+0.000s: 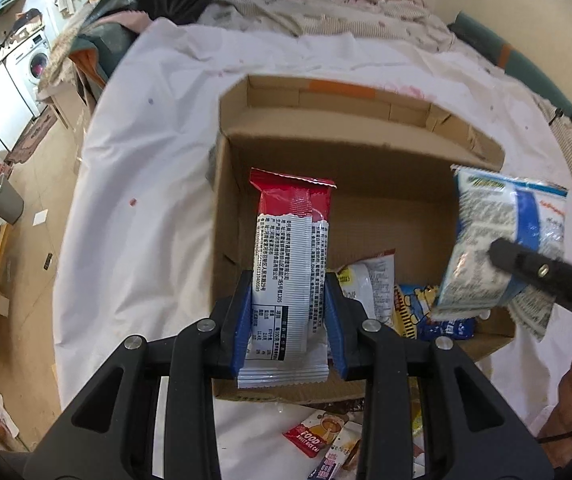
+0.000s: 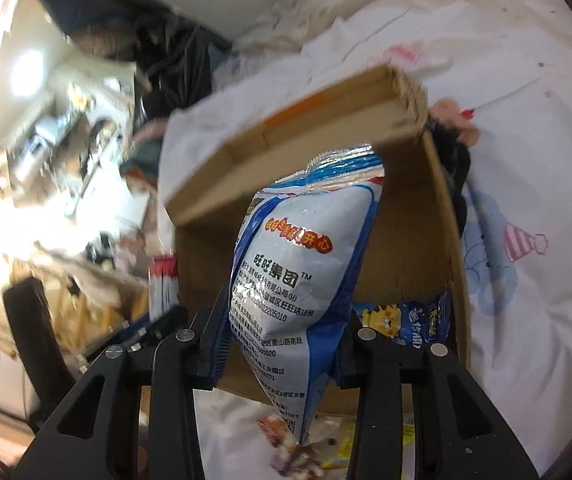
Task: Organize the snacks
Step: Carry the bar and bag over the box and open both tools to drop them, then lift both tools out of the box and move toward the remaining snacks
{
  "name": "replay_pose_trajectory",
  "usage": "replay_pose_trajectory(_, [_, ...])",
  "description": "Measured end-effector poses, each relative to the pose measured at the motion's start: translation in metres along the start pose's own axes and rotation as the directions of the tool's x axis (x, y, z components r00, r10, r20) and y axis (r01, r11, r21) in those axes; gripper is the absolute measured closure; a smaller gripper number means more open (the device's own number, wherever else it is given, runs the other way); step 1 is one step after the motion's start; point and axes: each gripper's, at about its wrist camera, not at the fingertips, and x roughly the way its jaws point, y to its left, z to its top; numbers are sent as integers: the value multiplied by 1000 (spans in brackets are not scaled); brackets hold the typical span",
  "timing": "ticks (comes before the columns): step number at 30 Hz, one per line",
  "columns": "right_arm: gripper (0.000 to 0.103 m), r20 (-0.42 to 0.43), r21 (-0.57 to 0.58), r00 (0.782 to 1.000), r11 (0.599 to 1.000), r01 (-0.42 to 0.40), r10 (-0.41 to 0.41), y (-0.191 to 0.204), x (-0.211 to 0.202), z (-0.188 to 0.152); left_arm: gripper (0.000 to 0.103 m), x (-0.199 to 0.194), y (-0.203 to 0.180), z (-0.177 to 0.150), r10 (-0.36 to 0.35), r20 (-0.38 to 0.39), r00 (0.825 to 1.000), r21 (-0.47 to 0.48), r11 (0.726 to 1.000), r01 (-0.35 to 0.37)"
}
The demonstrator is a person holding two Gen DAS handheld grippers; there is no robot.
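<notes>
1. The left gripper (image 1: 289,316) was clamped on a red-and-white snack bar (image 1: 290,264), held above the open cardboard box (image 1: 326,120).
2. The right gripper (image 2: 281,344) pinched a blue-and-white snack bag (image 2: 302,264) over the same box.
3. Several packets (image 1: 426,312) lay in the box, which stood on a white sheet (image 1: 145,200).

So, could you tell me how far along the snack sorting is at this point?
Partly done. A few packets, including a blue cartoon packet, already lie in the cardboard box. In hand: the left gripper is shut on a red and white bar over the box, and the right gripper is shut on a blue and white bag. Left: loose packets on the white sheet outside the box.
</notes>
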Motion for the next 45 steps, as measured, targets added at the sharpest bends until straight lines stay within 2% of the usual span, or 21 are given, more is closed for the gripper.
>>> replay_pose_trajectory(5, [62,-93,2,992,997,82,-82,-17,27,-7,74,20,-9,-3,39,-26,999,39,999,-38])
replay_pose_trajectory(9, [61,-96,-46,984,988,146,-150,-17,35,-5,74,24,-13,-1,85,-21,996,72,994,-83])
replay_pose_trajectory(15, [58,-94,-78,983,986,150,-157,-8,40,-5,74,37,-5,-4,83,-66,994,25,996,-82])
replay_pose_trajectory(23, [56,-66,-118,985,981,151,-160,2,34,-2,73,32,-13,-11,100,-34,994,58,994,-98])
replay_pose_trajectory(25, [52,-57,-102,987,984,146,-153,1,32,-2,73,31,-13,-10,97,-34,995,52,994,-96])
replay_pose_trajectory(27, [41,-47,-79,989,987,137,-141,-2,29,0,72,32,-14,-8,92,-39,995,62,994,-90])
replay_pose_trajectory(28, [35,-39,-73,989,988,137,-140,-3,27,0,70,31,-15,-8,87,-42,995,65,994,-84])
replay_pose_trajectory(29, [32,-27,-68,989,988,141,-143,-4,24,1,64,31,-16,-8,81,-43,996,68,995,-78])
replay_pose_trajectory(30, [27,-16,-64,988,987,150,-151,-5,21,2,54,29,-16,-8,79,-41,996,71,995,-76])
replay_pose_trajectory(31, [24,-2,-58,988,986,157,-157,-6,18,3,48,26,-17,-8,78,-29,997,74,994,-76])
replay_pose_trajectory(33, [18,16,-50,987,986,160,-160,-7,12,4,20,19,-19,-8,102,6,995,79,992,-103])
replay_pose_trajectory(34, [16,27,-46,987,986,161,-160,-7,9,5,16,15,-19,-7,119,25,993,79,989,-121])
replay_pose_trajectory(38, [8,67,-46,981,982,183,-179,-7,-3,4,14,4,-16,-5,89,41,995,63,994,-91])
replay_pose_trajectory(45, [7,92,-68,975,975,211,-204,-3,-16,-4,14,-15,-4,-7,55,67,996,34,998,-58])
